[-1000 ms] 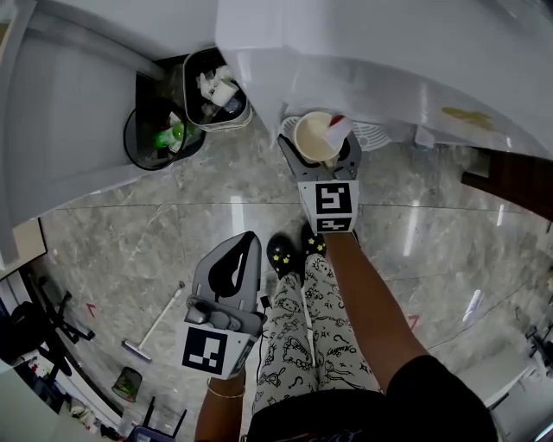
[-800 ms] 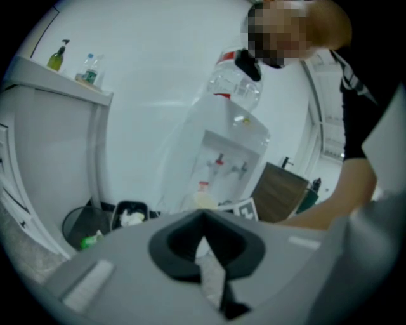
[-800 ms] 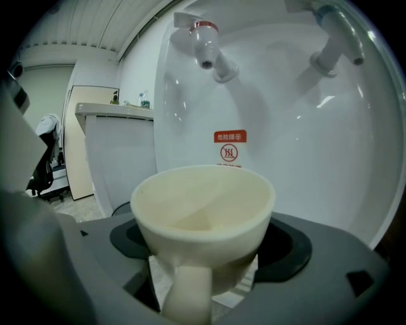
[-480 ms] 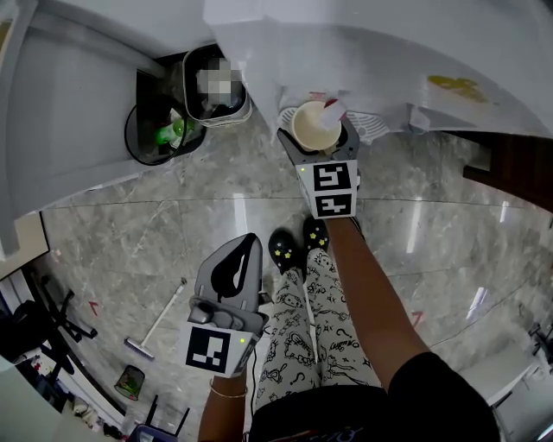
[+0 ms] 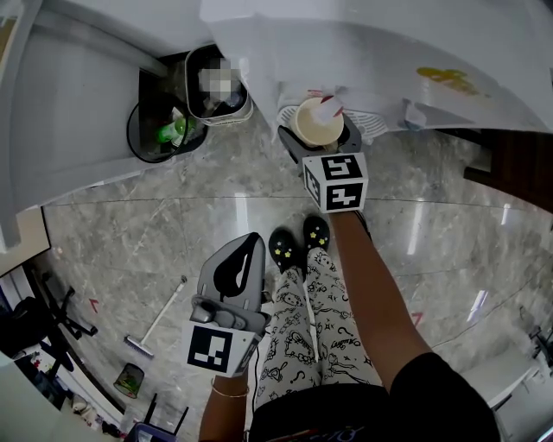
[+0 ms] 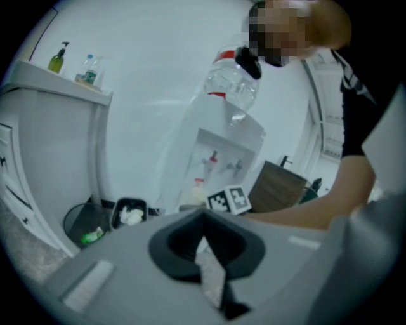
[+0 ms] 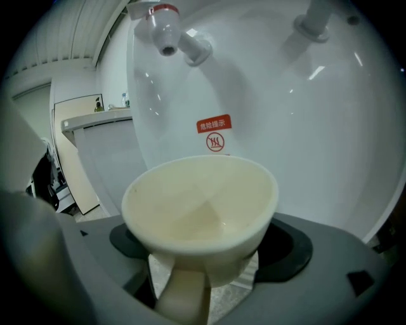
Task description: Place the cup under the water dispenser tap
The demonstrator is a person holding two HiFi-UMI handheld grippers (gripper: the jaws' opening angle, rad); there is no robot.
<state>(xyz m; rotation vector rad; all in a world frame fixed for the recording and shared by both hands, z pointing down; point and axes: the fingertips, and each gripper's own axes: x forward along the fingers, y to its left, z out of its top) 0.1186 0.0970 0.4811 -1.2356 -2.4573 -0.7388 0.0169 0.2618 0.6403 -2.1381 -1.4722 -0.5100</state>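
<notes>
A cream cup [image 5: 313, 121] sits upright between the jaws of my right gripper [image 5: 319, 138], which is shut on it. The cup is in the recess of the white water dispenser [image 5: 363, 43], just below the red-capped tap [image 5: 327, 107]. In the right gripper view the empty cup [image 7: 200, 203] fills the middle, with the red tap [image 7: 166, 28] above and to its left and a second tap [image 7: 314, 19] at the upper right. My left gripper [image 5: 249, 243] hangs low over the floor, shut and empty. From the left gripper view the dispenser [image 6: 219, 155] and its bottle [image 6: 231, 82] stand ahead.
A black bin [image 5: 155, 134] and a smaller bin with white waste [image 5: 218, 91] stand left of the dispenser. A white drip tray [image 5: 370, 129] lies under the taps. A grey cabinet [image 5: 60, 104] is at the left, a dark wooden unit [image 5: 514, 177] at the right, and marble floor [image 5: 130, 233] below.
My right gripper has carried the cup forward, deeper into the dispenser recess, so it now sits under the red tap. The left gripper has barely moved.
</notes>
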